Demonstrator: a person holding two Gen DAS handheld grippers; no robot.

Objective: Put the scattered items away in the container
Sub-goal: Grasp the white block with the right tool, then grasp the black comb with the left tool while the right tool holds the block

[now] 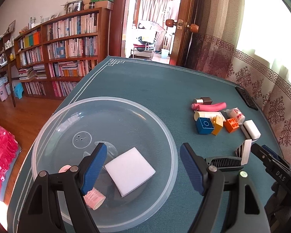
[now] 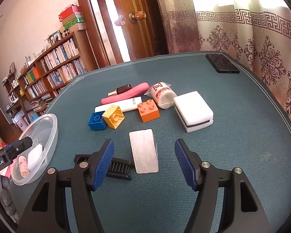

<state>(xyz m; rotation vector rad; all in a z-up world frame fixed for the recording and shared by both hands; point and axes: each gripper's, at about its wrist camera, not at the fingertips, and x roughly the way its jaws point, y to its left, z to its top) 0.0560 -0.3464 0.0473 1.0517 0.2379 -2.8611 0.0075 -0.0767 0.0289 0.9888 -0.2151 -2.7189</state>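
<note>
1. Right gripper [image 2: 144,163] sits lowest in the right wrist view, fingers spread wide, nothing between them, straddling the white flat block [image 2: 144,151] at frame centre.
2. Black comb-like piece [image 2: 116,167] lies touching that block's left edge, partly behind the left finger.
3. Left gripper [image 1: 143,167] is also spread and empty, hovering over the clear bowl [image 1: 48,128] at lower left of the left wrist view.
4. Bowl holds a white sponge square [image 1: 130,170] and a pink roll [image 1: 94,197].
5. Block looks light and rigid; judging by shape, pinch across its long edges.
6. Remaining items are clustered mid-frame: blue brick [image 2: 96,122], yellow brick [image 2: 113,116], orange brick [image 2: 148,110].
7. Surface: teal textured mat [image 2: 242,136], likely grippy. Bookshelf [image 1: 67,46] at upper left.
</note>
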